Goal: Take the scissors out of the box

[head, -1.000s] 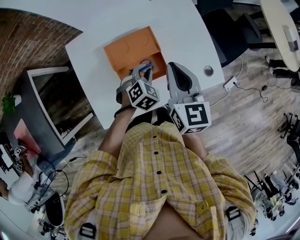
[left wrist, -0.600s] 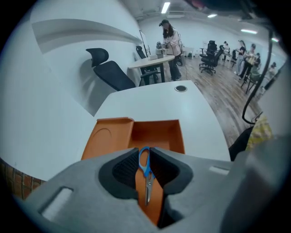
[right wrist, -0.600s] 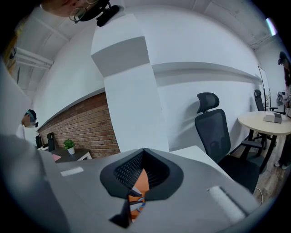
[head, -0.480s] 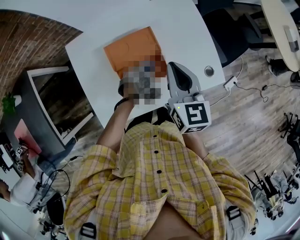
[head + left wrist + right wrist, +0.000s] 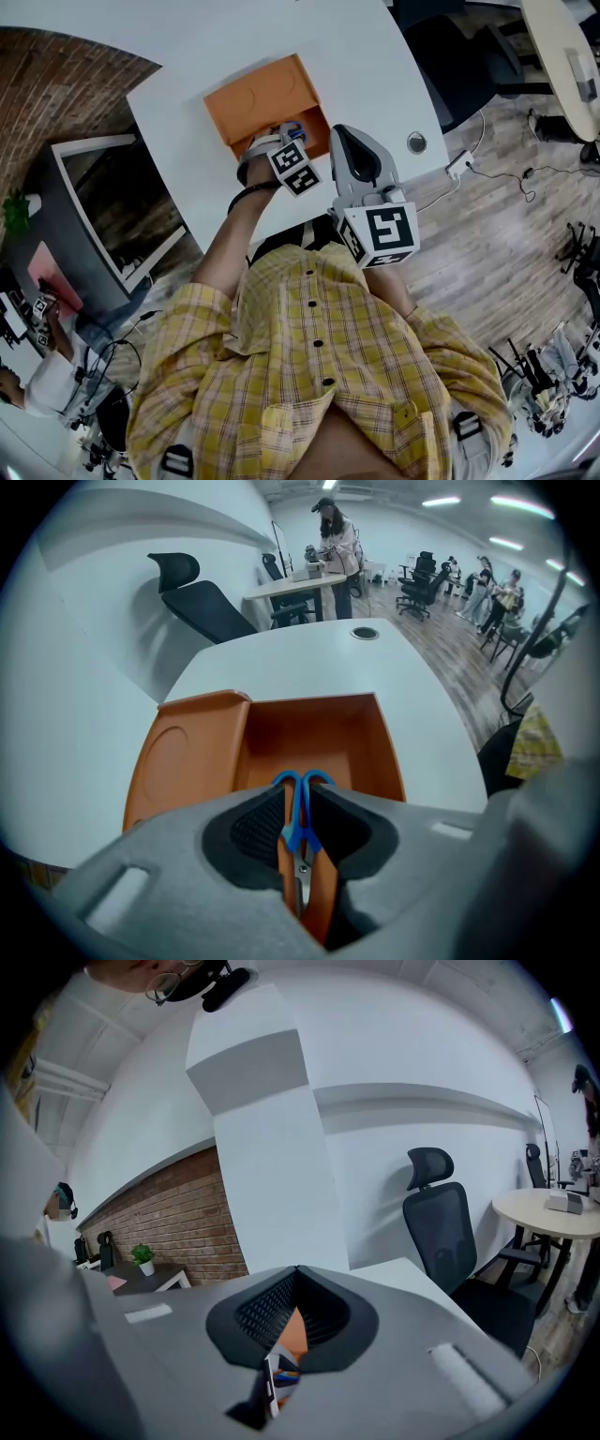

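Left tongs (image 5: pixel 302 829): pinching the scissors (image 5: pixel 302 799) between the pads. The blue handle loops point away from you and the metal blades run back into the throat.

Scissors position: over the open tray of the orange box (image 5: pixel 361 733), at the tray's near edge. You cannot tell whether they touch the box floor.

Box: the lid half (image 5: pixel 183 761) lies flipped open and flat, to the left of the tray. The box rests on the white surface (image 5: pixel 309 663); your head view shows it close to the edge nearest you.

Right tongs (image 5: pixel 296 1279): pressed together, nothing between them. You hold them just right of your left tongs, beside the box.
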`<move>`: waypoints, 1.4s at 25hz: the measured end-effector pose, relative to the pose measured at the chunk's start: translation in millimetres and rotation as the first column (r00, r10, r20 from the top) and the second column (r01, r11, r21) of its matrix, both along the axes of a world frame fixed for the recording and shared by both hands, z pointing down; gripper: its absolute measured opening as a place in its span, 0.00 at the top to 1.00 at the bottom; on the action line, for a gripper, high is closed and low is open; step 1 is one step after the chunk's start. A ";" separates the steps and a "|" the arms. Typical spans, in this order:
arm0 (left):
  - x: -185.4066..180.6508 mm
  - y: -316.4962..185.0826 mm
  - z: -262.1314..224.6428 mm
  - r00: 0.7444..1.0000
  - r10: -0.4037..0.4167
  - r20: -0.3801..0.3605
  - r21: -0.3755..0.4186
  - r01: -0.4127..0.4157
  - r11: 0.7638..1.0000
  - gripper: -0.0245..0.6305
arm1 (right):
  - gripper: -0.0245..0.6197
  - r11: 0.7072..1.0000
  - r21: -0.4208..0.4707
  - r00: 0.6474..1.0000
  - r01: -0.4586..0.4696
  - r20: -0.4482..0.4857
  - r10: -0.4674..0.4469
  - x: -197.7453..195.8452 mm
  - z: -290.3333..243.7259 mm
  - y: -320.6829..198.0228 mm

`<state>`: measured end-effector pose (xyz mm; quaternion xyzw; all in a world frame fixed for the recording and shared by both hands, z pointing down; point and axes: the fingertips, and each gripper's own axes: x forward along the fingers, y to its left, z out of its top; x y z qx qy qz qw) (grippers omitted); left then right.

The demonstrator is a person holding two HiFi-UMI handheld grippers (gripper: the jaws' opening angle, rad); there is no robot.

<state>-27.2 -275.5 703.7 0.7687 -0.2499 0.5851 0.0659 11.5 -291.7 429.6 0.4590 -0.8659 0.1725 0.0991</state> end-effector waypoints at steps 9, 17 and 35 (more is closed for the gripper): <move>1.1 -3.8 21.7 1.000 0.015 0.027 -0.046 -0.014 0.999 0.85 | 0.95 1.000 -0.006 1.000 -0.003 -0.009 0.003 2.7 4.4 -4.4; 1.9 -3.3 30.0 1.000 -0.005 0.019 -0.152 0.007 0.988 0.81 | 0.95 1.000 -0.004 1.000 -0.002 -0.008 0.002 6.5 0.9 -4.3; 0.2 -5.3 16.4 0.998 -0.058 -0.005 -0.080 0.057 0.995 0.84 | 0.95 1.000 0.018 1.000 -0.010 -0.010 0.010 15.8 -8.7 5.1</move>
